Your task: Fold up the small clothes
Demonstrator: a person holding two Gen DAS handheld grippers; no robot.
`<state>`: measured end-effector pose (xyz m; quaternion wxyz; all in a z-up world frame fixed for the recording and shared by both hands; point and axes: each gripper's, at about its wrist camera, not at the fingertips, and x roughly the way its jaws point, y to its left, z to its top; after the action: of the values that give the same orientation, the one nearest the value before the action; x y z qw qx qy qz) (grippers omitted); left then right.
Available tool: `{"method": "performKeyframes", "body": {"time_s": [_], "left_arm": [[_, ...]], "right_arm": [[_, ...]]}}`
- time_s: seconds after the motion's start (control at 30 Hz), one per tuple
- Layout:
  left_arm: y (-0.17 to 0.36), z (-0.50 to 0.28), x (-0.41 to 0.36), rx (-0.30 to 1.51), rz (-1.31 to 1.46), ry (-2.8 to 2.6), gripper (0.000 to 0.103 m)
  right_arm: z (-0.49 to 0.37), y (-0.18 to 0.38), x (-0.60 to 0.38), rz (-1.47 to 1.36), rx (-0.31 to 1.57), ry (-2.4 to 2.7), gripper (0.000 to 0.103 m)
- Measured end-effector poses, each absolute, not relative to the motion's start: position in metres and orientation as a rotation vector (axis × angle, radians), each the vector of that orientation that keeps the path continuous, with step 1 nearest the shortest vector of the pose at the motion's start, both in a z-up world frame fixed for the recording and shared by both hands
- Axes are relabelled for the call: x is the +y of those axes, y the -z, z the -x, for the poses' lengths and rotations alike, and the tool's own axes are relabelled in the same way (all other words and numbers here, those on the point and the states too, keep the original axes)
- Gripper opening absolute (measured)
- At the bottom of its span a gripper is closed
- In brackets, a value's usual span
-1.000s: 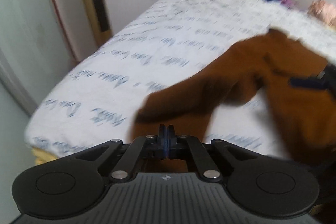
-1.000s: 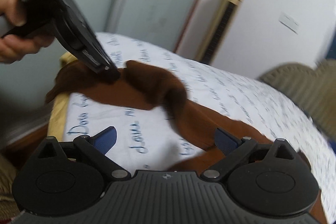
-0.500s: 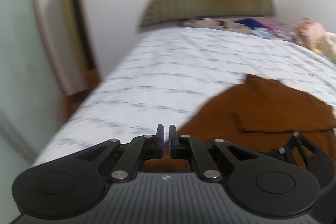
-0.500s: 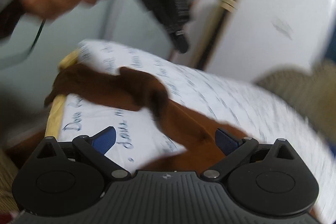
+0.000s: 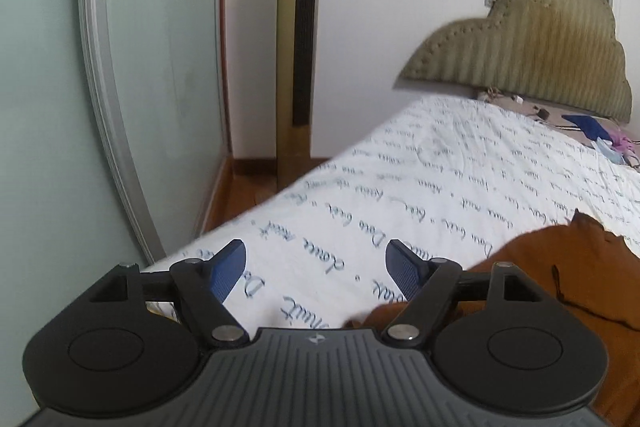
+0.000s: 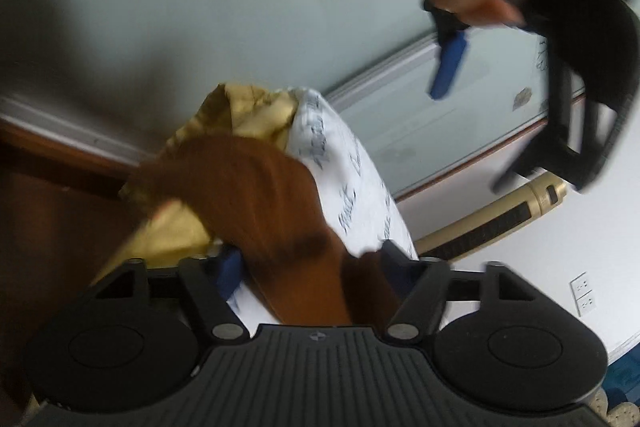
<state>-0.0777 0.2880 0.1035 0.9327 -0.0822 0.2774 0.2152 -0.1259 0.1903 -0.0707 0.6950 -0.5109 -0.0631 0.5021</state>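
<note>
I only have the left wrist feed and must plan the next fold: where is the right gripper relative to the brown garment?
Observer: The right gripper has its fingers spread, with the brown garment lying between them; no grip is closed on it.
Operator: Does the cloth stay on the bed at that end?
Observer: No. It drapes over the corner of the white sheet, across a yellow underlayer.
Operator: Can you see my left gripper from there?
Observer: Yes, the left gripper is raised above the bed, one blue finger pad showing, blurred, touching no cloth.
</note>
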Motion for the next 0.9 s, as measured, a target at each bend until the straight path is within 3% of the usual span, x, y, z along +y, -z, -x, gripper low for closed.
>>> {"method": "performKeyframes", "body": {"time_s": [0.07,0.37,0.57,0.67,0.73,0.9], "left_arm": [[-0.109,0.076,0.279,0.543,0.146,-0.443,0.077],[-0.120,0.058,0.240,0.485,0.097,-0.334,0.078],[-0.090,0.018,0.198,0.597,0.047,-0.201,0.079],[-0.066,-0.002,0.168,0.665,0.005,-0.122,0.079],[-0.050,-0.015,0.148,0.709,-0.019,-0.082,0.079],[-0.018,-0.041,0.110,0.768,-0.085,-0.063,0.079]], "right_arm": [[0.116,0.061,0.196,1.040,-0.007,-1.155,0.006],[-0.027,-0.052,0.076,-0.018,0.501,-1.030,0.005],[-0.087,-0.030,-0.080,-0.606,0.695,-0.690,0.007],[-0.077,-0.006,-0.119,-0.570,0.727,-0.526,0.017],[-0.071,0.010,-0.117,-0.477,0.751,-0.453,0.019],[-0.060,0.015,-0.104,-0.167,0.684,-0.350,0.051]]}}
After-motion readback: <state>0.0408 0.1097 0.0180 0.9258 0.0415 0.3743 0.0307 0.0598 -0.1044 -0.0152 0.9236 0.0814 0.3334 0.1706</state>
